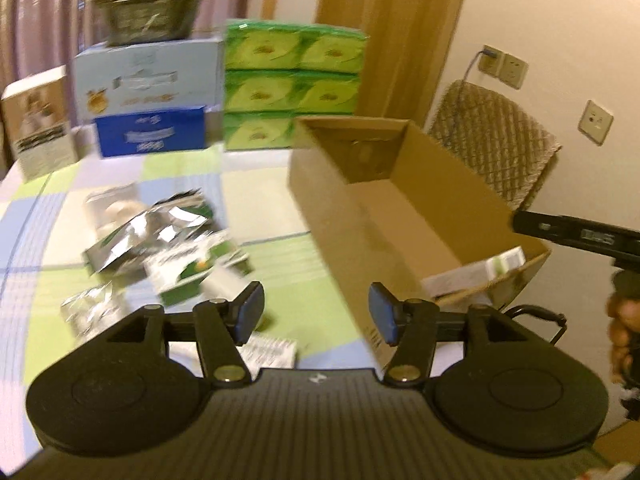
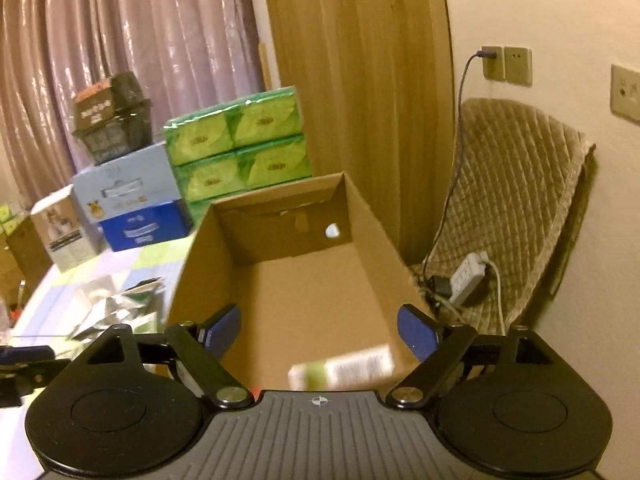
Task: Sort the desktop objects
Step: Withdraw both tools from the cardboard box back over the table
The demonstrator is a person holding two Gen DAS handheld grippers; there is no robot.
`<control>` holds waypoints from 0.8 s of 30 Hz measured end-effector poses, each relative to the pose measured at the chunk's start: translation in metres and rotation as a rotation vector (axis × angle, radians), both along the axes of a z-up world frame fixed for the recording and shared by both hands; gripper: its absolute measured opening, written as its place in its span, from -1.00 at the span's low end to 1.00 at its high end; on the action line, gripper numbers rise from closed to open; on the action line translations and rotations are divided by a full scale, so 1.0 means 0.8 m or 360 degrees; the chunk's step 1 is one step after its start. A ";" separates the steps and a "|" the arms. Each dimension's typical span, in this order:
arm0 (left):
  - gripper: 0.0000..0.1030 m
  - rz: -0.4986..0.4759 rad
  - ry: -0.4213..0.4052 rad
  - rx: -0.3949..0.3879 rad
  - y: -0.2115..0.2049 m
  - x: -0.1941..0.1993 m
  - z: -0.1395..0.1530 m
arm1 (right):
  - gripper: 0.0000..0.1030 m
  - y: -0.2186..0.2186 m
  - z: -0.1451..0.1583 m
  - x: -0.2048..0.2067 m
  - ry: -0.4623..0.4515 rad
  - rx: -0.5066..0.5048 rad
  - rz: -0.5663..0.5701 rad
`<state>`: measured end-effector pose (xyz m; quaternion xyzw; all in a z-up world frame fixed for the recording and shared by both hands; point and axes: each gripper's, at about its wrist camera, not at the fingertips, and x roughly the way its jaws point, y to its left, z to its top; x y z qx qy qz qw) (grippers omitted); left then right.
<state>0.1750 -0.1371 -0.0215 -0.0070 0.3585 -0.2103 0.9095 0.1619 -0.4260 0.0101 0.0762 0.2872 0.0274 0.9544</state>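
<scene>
An open cardboard box (image 1: pixel 332 216) (image 2: pixel 296 296) stands on the right of the checked tablecloth (image 1: pixel 264 200). A white and green packet (image 1: pixel 476 274) (image 2: pixel 344 368) lies inside at its near end. Left of the box lies a heap of silver foil pouches (image 1: pixel 148 236) (image 2: pixel 108 308) and green and white packets (image 1: pixel 192 272). My left gripper (image 1: pixel 316 314) is open above the cloth, near the box's left wall, with nothing between its blue pads. My right gripper (image 2: pixel 318 334) is open over the box's near end, above the packet. It shows as a black bar (image 1: pixel 576 234) in the left wrist view.
Stacked at the back of the table are green tissue packs (image 1: pixel 292 84) (image 2: pixel 240 148), a pale blue carton (image 1: pixel 148 76), a dark blue box (image 1: pixel 150 136), a dark bowl-shaped pack (image 1: pixel 148 4) and a white box (image 1: pixel 40 124). A quilted chair (image 2: pixel 508 208) with a power strip (image 2: pixel 466 280) stands right of the table.
</scene>
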 end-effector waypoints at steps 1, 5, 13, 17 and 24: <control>0.08 0.0018 0.0007 0.0006 0.008 -0.007 -0.002 | 0.65 0.005 0.000 -0.010 0.0004 -0.0005 0.0017; 0.19 0.0099 0.0040 0.0020 0.042 -0.030 -0.012 | 0.70 0.030 0.004 -0.044 0.0018 0.0011 0.0081; 0.40 0.0259 0.0068 0.0085 0.115 -0.072 -0.022 | 0.79 0.097 0.013 -0.093 0.0016 0.0040 0.0250; 0.54 0.0321 0.0067 0.0112 0.144 -0.087 -0.023 | 0.80 0.131 0.010 -0.105 0.0015 -0.0011 0.0361; 0.71 0.0400 0.0077 0.0135 0.185 -0.103 -0.028 | 0.81 0.180 -0.005 -0.113 0.0033 -0.0128 0.0574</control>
